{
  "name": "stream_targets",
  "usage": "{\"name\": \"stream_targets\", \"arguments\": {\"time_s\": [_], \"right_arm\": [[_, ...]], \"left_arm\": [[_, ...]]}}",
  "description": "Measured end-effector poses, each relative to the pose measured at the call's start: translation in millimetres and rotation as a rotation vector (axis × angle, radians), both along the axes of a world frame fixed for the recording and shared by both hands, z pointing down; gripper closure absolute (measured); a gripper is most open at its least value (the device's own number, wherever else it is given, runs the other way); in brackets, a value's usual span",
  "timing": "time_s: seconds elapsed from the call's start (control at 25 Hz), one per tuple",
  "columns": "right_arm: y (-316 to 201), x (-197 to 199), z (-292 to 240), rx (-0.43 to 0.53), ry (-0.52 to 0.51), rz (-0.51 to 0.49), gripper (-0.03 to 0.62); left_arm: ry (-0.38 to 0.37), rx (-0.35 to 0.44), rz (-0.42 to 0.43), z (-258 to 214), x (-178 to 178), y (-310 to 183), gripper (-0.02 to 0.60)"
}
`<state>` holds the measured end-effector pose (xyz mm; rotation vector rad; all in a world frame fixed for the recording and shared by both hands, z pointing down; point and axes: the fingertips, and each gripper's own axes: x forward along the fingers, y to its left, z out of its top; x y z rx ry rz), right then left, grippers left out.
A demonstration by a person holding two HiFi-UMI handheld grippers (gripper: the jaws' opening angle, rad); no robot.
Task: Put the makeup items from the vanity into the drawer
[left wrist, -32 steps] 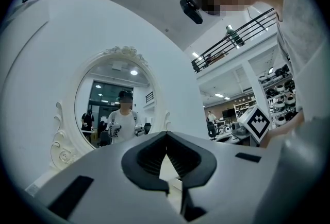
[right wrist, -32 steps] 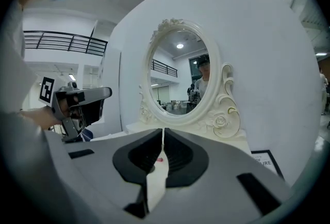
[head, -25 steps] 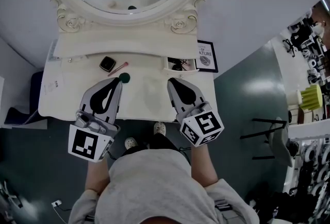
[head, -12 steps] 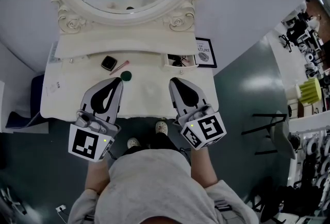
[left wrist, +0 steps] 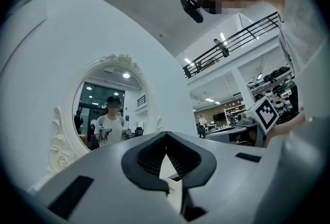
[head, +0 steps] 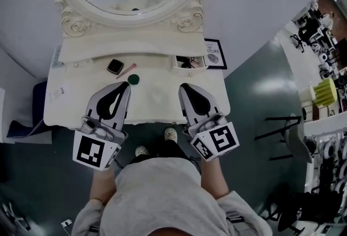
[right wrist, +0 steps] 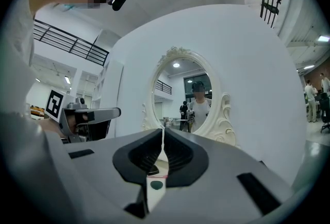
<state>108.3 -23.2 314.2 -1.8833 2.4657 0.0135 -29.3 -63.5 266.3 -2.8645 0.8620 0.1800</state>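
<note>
I hold my left gripper (head: 123, 86) low over the white vanity (head: 70, 94), its jaws pressed together on nothing. Just past its tip lie 3 makeup items: a black compact (head: 114, 67), a pink pencil (head: 126, 70) and, nearest the tip, a round green piece (head: 133, 79). To their right the small drawer (head: 190, 68) stands open, holding dark things I cannot make out. My right gripper (head: 184, 87) hangs on the drawer's near side, its jaws together and empty.
</note>
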Motion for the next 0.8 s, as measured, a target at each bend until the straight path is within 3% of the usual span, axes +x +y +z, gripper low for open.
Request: {"name": "stream_targets", "arguments": {"time_s": [0.8], "right_arm": [[10.4, -12.3, -5.6, 0.027, 0.014, 0.038, 0.568]], "left_arm": [[0.017, 0.016, 0.012, -3.7, -15.2, 8.8, 0.568]]}}
